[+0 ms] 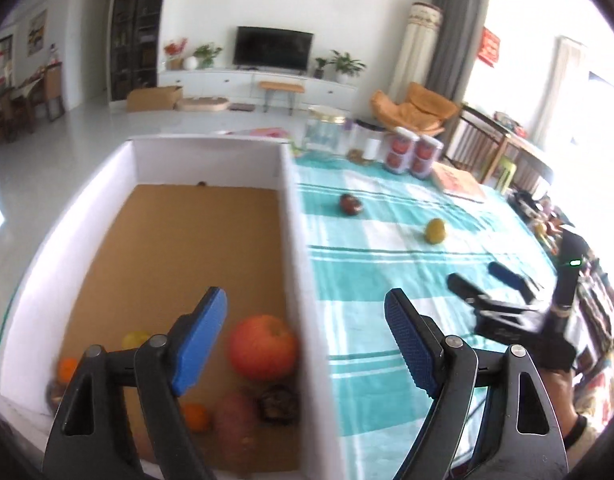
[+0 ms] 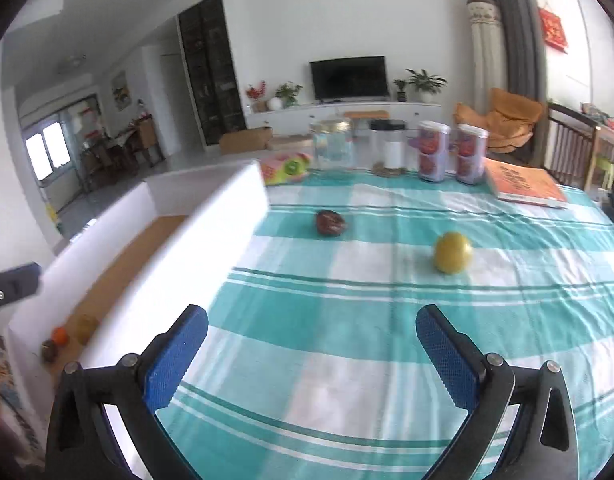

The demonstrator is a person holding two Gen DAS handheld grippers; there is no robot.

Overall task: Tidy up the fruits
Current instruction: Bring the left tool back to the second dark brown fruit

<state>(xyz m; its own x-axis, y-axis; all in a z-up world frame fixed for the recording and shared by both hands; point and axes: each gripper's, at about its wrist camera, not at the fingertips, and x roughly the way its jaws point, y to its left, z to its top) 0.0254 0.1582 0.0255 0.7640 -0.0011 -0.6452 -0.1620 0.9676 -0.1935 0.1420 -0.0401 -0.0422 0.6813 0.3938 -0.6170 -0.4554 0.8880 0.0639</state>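
Note:
A white-walled box [image 1: 295, 216] with a brown floor sits at the table's left. In it lie a red-orange apple [image 1: 264, 347], small oranges [image 1: 196, 416], a yellow fruit [image 1: 135, 339] and darker fruits [image 1: 278, 403]. My left gripper [image 1: 305, 344] is open and empty, straddling the box's right wall. On the teal checked cloth lie a dark red fruit [image 2: 330, 222] and a yellow-green fruit [image 2: 453, 258]. My right gripper [image 2: 311, 356] is open and empty above the cloth, short of both; it also shows in the left wrist view [image 1: 487, 280].
At the table's far edge stand a clear jar [image 2: 334, 145], a white-lidded container [image 2: 391, 148], two printed cans [image 2: 451, 152], a colourful fruit pack [image 2: 285, 168] and an orange book [image 2: 523, 186]. The box wall [image 2: 179, 264] is left of my right gripper.

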